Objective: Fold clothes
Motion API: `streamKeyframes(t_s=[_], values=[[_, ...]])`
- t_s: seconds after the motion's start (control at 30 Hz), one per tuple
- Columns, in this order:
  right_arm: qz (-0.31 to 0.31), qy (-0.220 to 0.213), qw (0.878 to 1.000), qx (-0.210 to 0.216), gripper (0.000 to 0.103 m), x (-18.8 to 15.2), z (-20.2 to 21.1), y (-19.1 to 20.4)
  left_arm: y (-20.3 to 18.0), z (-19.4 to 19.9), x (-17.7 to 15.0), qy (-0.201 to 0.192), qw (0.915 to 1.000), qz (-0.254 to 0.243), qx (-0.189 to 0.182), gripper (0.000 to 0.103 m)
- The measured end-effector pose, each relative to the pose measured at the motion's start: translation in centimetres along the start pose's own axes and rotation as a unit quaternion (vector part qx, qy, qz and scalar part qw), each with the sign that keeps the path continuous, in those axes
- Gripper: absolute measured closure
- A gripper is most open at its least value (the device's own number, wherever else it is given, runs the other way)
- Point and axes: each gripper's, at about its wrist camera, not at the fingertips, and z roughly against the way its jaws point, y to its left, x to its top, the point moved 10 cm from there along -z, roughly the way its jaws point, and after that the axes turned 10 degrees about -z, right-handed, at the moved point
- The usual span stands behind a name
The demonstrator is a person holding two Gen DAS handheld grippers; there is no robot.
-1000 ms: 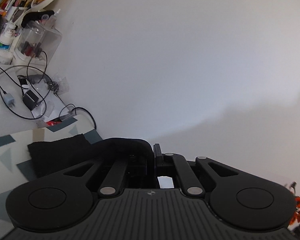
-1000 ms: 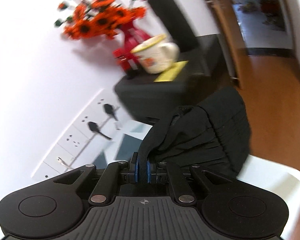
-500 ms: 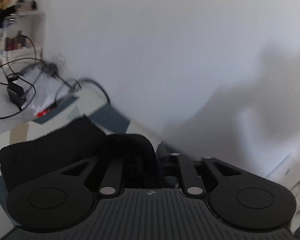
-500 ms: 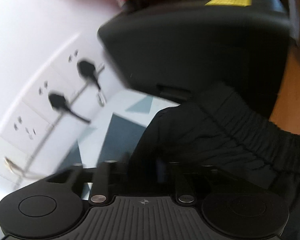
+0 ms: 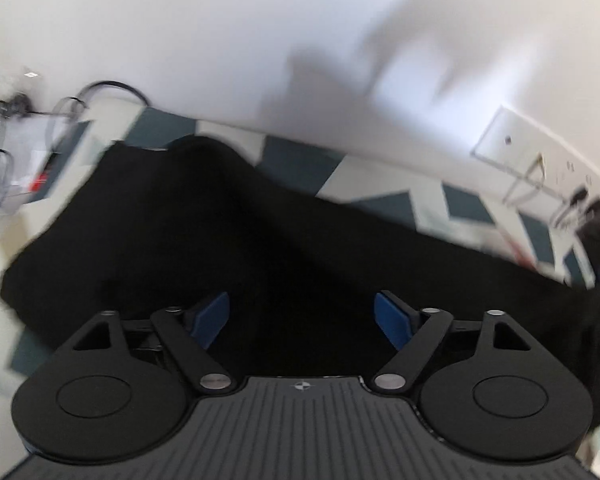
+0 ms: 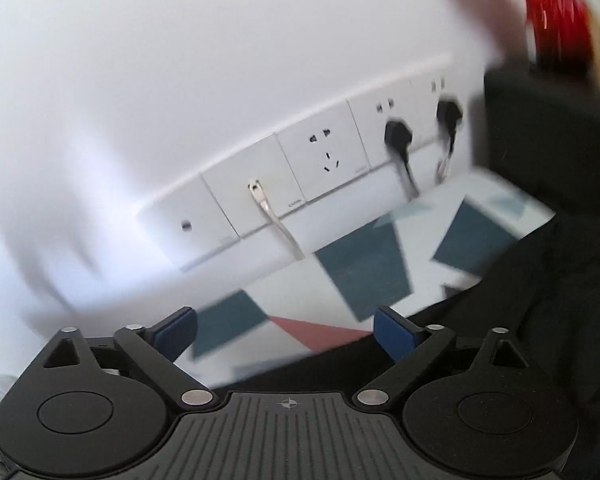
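Observation:
A black garment (image 5: 227, 240) lies spread over a table with a white, teal and red patterned cover (image 5: 384, 188). My left gripper (image 5: 302, 316) hovers over the cloth; its jaws are opening wide and the blue pads (image 5: 211, 316) press on nothing. In the right wrist view, the same black garment (image 6: 540, 320) lies at the right and lower edge. My right gripper (image 6: 285, 334) is also opening, over the patterned cover (image 6: 360, 272) beside the cloth's edge, with nothing gripped between its blue pads (image 6: 392, 338).
A white wall with a row of sockets (image 6: 324, 156) and two black plugs (image 6: 398, 136) runs behind the table. A black box (image 6: 548, 128) with a red object (image 6: 560, 12) on it stands at the right. Cables and clutter (image 5: 15, 152) lie at the far left.
Both grippers were shut on the black cloth a second ago and have let go, their jaws spreading wide. Both tilted down toward the table; the garment now lies flat.

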Motion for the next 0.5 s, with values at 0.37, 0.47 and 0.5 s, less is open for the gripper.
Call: streamKeyframes(t_s=[0.37,0.47,0.5], values=[[0.144,0.128,0.981,-0.019,0.009,-19.9,5.7,4.8,16.9,1.6,-5.6,0.033,0.9901,0.099,0.095,0.017],[0.184,0.142,0.972,-0.021,0.007,-24.4,6.8,6.4,18.4,0.9,-5.8,0.038,0.988,0.127,0.079,0.017],[0.197,0.145,0.969,-0.021,0.003,-25.5,7.0,6.9,18.5,0.6,-5.9,0.041,0.9872,0.136,0.072,0.017]])
